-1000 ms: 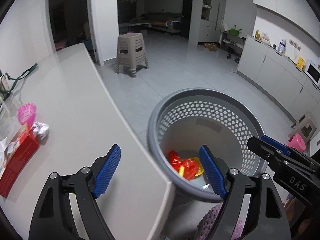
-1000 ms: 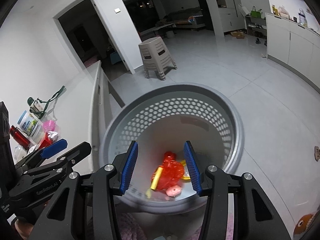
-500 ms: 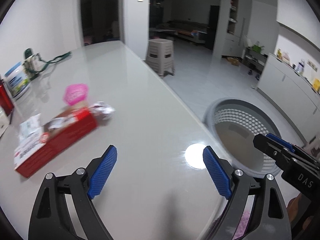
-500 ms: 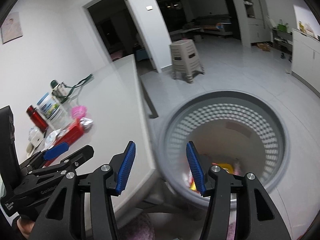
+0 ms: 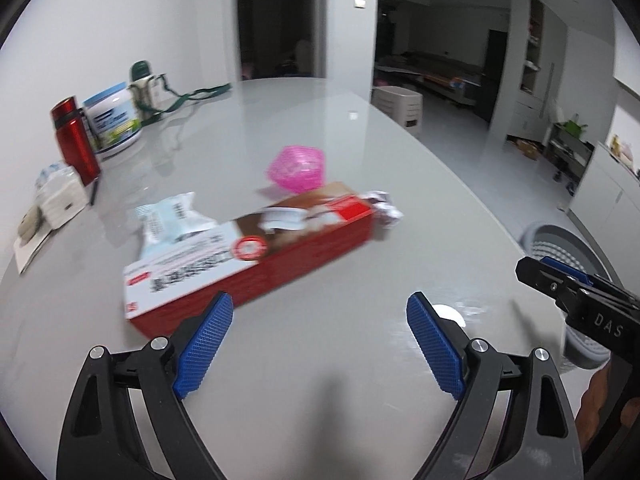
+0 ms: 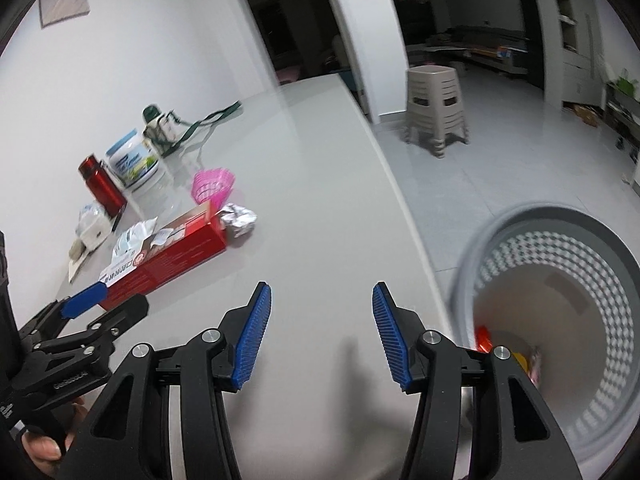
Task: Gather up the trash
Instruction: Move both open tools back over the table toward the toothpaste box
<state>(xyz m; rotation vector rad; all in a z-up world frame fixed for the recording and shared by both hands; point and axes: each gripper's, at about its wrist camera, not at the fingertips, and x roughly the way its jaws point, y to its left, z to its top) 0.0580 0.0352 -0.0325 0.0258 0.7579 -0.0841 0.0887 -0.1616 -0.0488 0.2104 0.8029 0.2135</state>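
A long red and white box (image 5: 248,256) lies on the grey table (image 5: 320,128), also in the right wrist view (image 6: 164,256). A crumpled foil ball (image 5: 384,210) touches its far end (image 6: 239,218). A pink cup (image 5: 298,168) sits behind it (image 6: 212,186). A pale wrapper (image 5: 170,220) lies beside the box. My left gripper (image 5: 320,344) is open and empty just in front of the box. My right gripper (image 6: 320,338) is open and empty over the table edge. The grey perforated basket (image 6: 560,240) on the floor holds red and yellow trash (image 6: 484,338).
A red bottle (image 5: 76,140), a white tub (image 5: 114,120), a green-strapped bottle (image 5: 146,84) and a white item (image 5: 62,196) stand at the table's left side. A beige stool (image 6: 436,114) stands on the floor beyond. The table edge runs next to the basket.
Both grippers swung left from over the basket to above the table. The box and foil ball are now close ahead of the left gripper. Both stayed open.
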